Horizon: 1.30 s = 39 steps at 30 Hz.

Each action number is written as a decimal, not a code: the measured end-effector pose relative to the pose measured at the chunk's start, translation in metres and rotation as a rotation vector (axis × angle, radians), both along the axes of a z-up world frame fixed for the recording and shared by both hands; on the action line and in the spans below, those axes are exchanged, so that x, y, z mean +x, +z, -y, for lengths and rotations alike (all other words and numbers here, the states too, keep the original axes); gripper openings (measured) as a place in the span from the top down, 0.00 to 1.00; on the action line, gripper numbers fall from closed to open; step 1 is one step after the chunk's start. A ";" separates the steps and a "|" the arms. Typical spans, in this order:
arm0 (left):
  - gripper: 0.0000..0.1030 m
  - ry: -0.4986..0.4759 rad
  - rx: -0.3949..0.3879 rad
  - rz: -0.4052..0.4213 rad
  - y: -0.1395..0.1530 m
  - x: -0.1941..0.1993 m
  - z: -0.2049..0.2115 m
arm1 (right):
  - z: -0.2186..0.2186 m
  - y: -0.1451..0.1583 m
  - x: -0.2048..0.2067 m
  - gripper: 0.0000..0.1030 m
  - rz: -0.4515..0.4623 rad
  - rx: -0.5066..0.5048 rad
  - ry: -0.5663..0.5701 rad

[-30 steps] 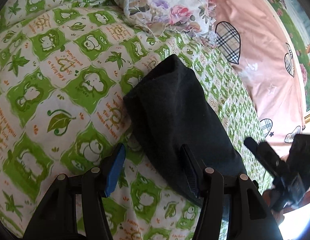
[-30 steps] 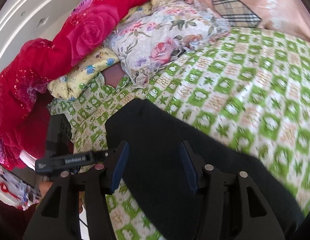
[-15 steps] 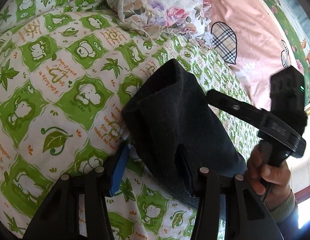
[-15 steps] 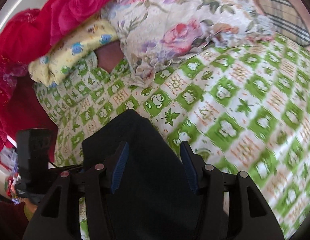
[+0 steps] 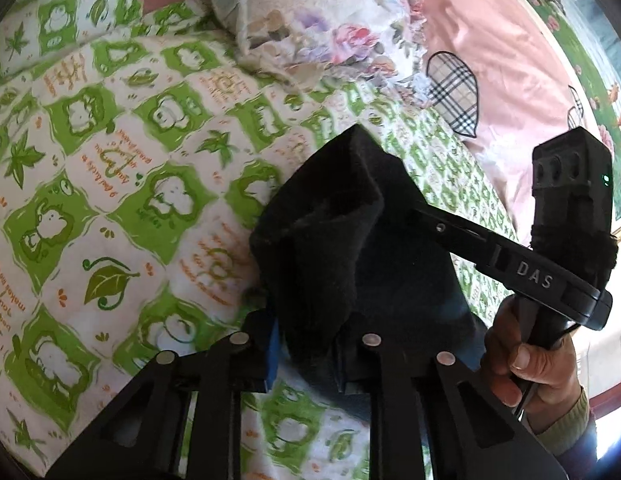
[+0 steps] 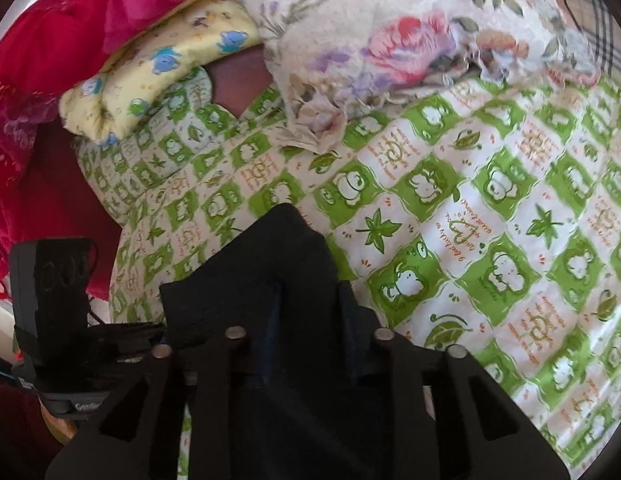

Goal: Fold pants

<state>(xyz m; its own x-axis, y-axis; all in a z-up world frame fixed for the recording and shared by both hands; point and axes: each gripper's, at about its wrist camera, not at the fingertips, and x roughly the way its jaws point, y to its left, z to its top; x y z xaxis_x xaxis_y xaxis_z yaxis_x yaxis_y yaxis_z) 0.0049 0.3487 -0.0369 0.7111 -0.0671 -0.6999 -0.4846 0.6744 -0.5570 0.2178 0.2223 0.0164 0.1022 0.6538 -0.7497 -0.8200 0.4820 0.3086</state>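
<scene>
Gripping a bunched fold of the black fleece pants (image 5: 350,248), the left claw (image 5: 306,344) is clamped on fabric. The right claw (image 6: 306,316) is likewise clamped on the pants' raised edge. The pants lie on the green-checked quilted bedspread (image 6: 490,220); a floral pillow (image 5: 310,20) lies beyond.

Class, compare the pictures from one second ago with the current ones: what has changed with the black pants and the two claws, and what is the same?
Both claws closed in: the left claw now pinches the edge of the black pants, and the right claw grips it too, bunching the cloth upward. The green patterned bedsheet and floral pillow stayed put.
</scene>
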 end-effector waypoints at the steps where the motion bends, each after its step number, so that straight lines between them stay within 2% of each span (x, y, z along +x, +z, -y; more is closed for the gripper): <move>1: 0.83 -0.004 0.006 0.006 0.005 0.000 0.003 | 0.004 0.004 -0.003 0.79 0.006 0.013 0.000; 7: 0.83 -0.049 0.058 0.062 0.045 0.001 0.029 | 0.040 0.038 -0.016 0.82 0.032 0.125 -0.038; 13: 0.83 -0.144 0.114 0.143 0.091 0.008 0.071 | 0.094 0.072 -0.030 0.82 0.044 0.260 -0.109; 22: 0.83 -0.316 0.144 0.224 0.131 0.025 0.143 | 0.190 0.089 -0.051 0.82 0.076 0.415 -0.230; 30: 0.83 -0.465 0.177 0.230 0.138 0.042 0.216 | 0.267 0.079 -0.067 0.83 0.066 0.513 -0.350; 39: 0.83 -0.577 0.196 0.193 0.122 0.059 0.274 | 0.334 0.056 -0.083 0.83 0.051 0.559 -0.457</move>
<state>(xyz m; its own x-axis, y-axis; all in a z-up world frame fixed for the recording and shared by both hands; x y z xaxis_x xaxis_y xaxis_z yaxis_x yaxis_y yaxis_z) 0.0640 0.0744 0.0849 0.7134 -0.3604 -0.6009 0.0835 0.8952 -0.4378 0.1351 -0.1114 0.0720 0.4833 0.8214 -0.3028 -0.5939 0.5617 0.5760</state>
